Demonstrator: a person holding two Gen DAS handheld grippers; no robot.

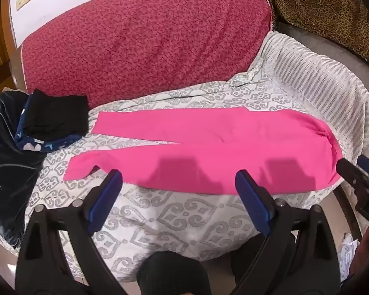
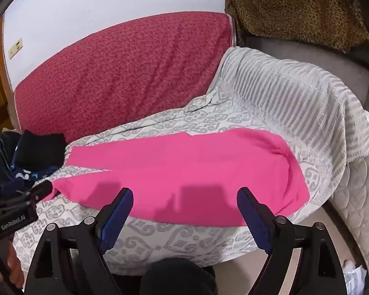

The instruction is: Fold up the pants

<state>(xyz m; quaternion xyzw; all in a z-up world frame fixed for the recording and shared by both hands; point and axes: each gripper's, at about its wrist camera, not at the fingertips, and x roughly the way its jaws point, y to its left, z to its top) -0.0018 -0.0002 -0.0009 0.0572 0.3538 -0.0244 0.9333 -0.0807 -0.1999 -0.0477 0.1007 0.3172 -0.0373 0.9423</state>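
Bright pink pants (image 1: 209, 147) lie flat on a white and grey patterned cover (image 1: 184, 216), legs pointing left, waistband at the right. They also show in the right wrist view (image 2: 184, 172). My left gripper (image 1: 179, 177) is open and empty, held just in front of the pants' near edge. My right gripper (image 2: 184, 194) is open and empty, over the near edge toward the waist end. The right gripper shows at the right edge of the left wrist view (image 1: 356, 172); the left gripper shows at the left of the right wrist view (image 2: 24, 196).
A stack of folded dark clothes (image 1: 54, 120) lies left of the pants' leg ends, beside dark velvet fabric (image 1: 5, 159). A red patterned backrest (image 1: 147, 49) stands behind. A striped throw (image 1: 319, 86) covers the right arm; leopard-print fabric (image 1: 319, 7) is beyond.
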